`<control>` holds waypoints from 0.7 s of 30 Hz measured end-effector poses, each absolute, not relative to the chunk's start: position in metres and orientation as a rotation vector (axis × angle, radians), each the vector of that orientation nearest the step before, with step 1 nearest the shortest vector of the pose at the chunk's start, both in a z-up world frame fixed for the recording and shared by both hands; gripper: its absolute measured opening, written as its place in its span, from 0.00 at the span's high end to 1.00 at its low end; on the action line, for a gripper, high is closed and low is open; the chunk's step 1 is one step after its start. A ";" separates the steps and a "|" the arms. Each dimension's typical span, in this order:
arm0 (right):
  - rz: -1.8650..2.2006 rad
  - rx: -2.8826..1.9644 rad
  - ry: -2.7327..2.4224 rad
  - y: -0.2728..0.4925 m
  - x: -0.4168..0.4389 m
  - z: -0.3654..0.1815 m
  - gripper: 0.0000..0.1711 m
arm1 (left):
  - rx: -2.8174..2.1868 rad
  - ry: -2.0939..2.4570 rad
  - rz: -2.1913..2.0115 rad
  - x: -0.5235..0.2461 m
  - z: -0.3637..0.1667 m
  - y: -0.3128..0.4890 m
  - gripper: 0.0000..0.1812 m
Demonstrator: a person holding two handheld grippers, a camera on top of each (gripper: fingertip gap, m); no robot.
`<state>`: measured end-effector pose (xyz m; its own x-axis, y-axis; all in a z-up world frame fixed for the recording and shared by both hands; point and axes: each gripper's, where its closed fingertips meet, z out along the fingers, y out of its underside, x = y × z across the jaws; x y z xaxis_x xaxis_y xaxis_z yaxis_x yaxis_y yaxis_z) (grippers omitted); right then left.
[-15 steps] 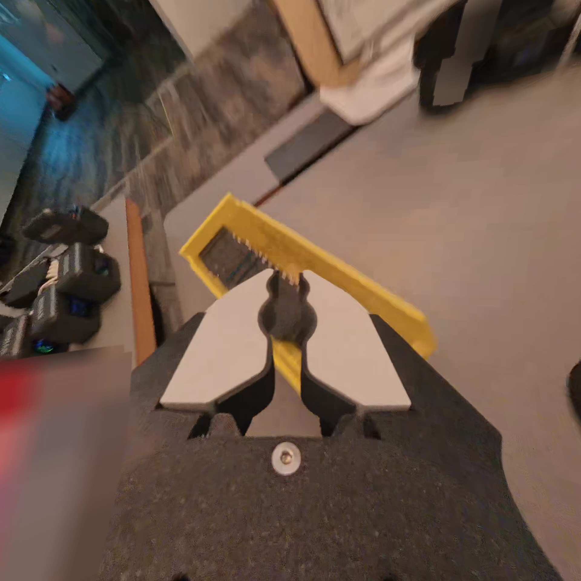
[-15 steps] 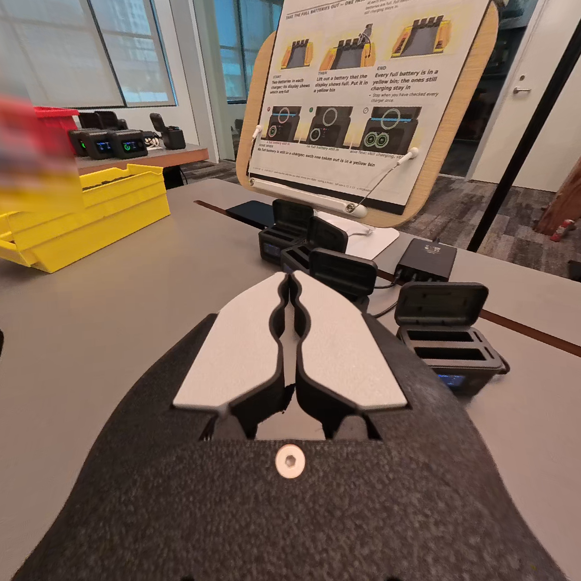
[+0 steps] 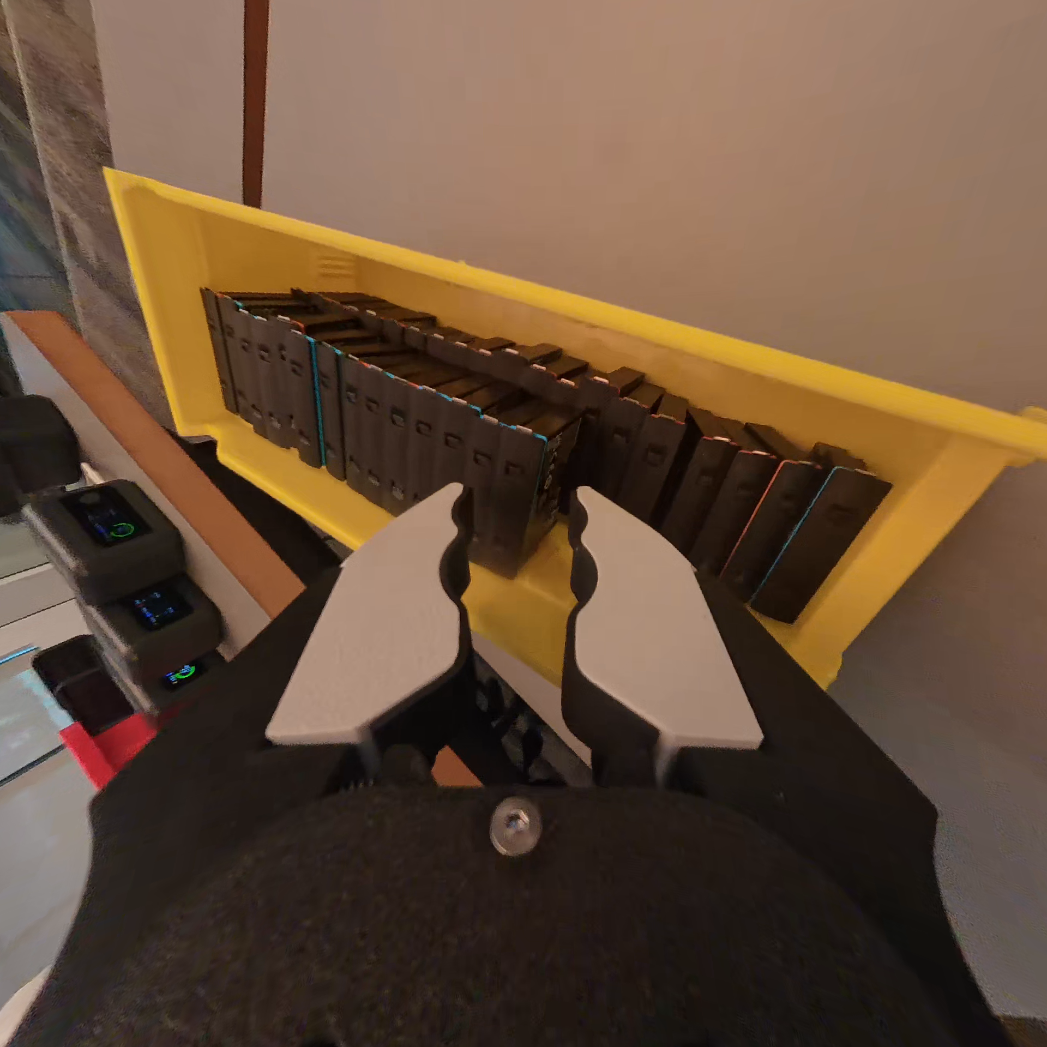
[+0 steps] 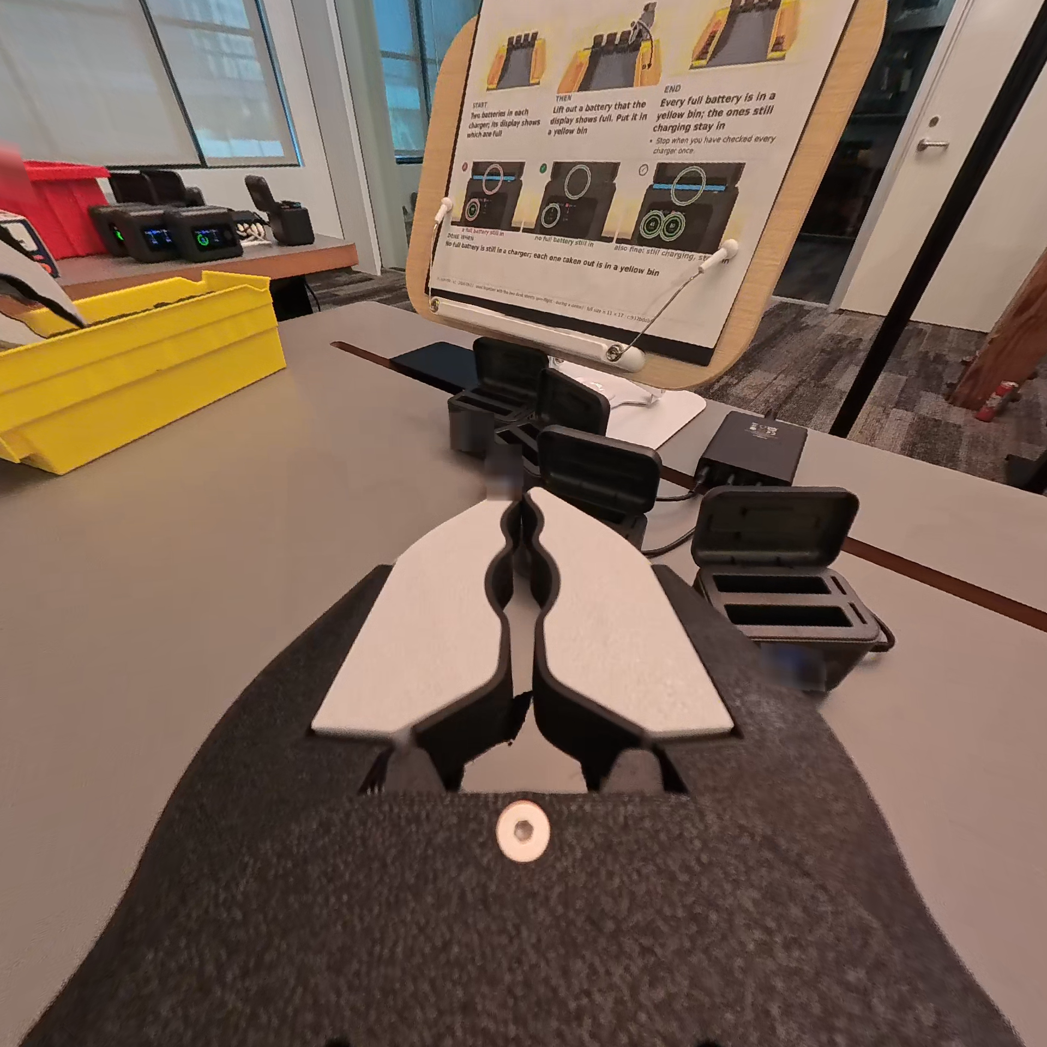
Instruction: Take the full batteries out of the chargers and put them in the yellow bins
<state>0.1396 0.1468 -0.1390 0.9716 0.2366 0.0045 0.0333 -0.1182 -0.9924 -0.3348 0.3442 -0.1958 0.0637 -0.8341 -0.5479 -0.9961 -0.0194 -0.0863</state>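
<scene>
My left gripper (image 3: 518,498) is open just above the near wall of a yellow bin (image 3: 623,317). The bin holds several black batteries (image 3: 396,430) standing in rows. One battery (image 3: 518,476) stands at the end of a row, just beyond the open fingertips and not gripped. My right gripper (image 4: 521,501) is shut and empty, low over the grey table, pointing at a cluster of black chargers with raised lids (image 4: 595,476). The nearest charger (image 4: 787,600), to its right, shows two empty slots. The yellow bin (image 4: 141,374) shows at the left of the right wrist view.
A side table at the left carries more chargers with lit displays (image 3: 107,532) (image 4: 170,232) and a red bin (image 4: 62,198). An instruction board (image 4: 623,170) on a stand rises behind the chargers. A black power adapter (image 4: 753,447) with cables sits beside them. Tip to tip, the grippers are about 50 cm apart.
My left gripper was shut on a dark object short of the bin; it has moved over the bin and opened. My right gripper stays shut and has barely moved.
</scene>
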 end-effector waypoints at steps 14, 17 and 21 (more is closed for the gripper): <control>0.179 -1.700 -0.215 0.148 0.138 -0.144 1.00 | -1.839 1.802 0.562 -0.334 -0.198 0.341 0.88; 0.178 -1.704 -0.217 0.148 0.137 -0.145 1.00 | -1.832 1.812 0.567 -0.335 -0.197 0.339 0.91; 0.180 -1.706 -0.220 0.149 0.137 -0.146 1.00 | -1.844 1.840 0.557 -0.334 -0.206 0.337 0.89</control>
<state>0.1368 0.1485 -0.1456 0.9687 0.2480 0.0067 0.0426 -0.1395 -0.9893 -0.3343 0.3370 -0.2056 0.0165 -0.8068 -0.5906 -0.9989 0.0126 -0.0451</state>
